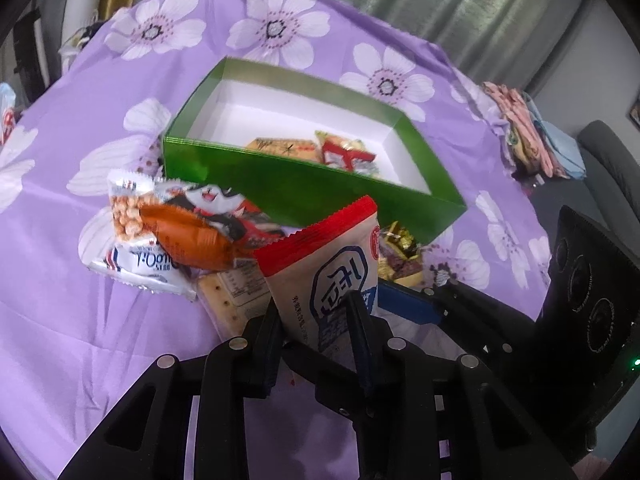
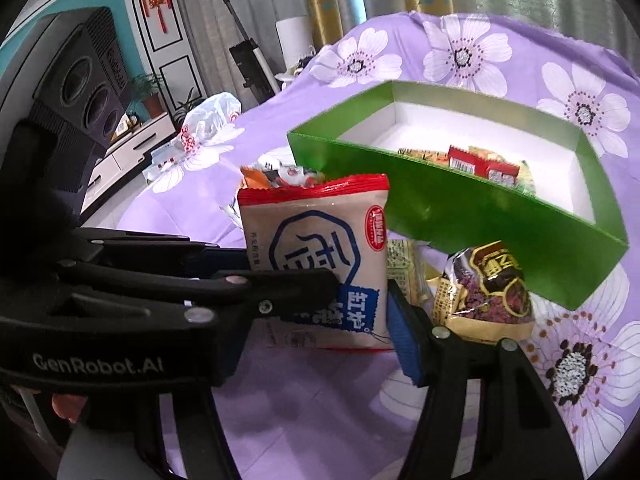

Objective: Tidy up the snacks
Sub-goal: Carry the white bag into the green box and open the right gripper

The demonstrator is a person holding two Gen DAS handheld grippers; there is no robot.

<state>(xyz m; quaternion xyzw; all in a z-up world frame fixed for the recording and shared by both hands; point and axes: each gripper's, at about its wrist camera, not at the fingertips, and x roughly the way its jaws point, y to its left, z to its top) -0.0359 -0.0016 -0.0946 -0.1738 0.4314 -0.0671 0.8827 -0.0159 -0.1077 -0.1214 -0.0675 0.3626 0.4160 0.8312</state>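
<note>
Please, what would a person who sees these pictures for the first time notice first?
Probably the beige snack packet with a red top, standing upright and pinched in the left gripper. Behind it, the bright green box sits on the purple flowered cloth with a few snacks inside.

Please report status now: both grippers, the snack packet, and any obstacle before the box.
Left gripper shut on beige snack packet. Right gripper beside it, grip unclear. Green box ahead, near wall in the way.
</note>
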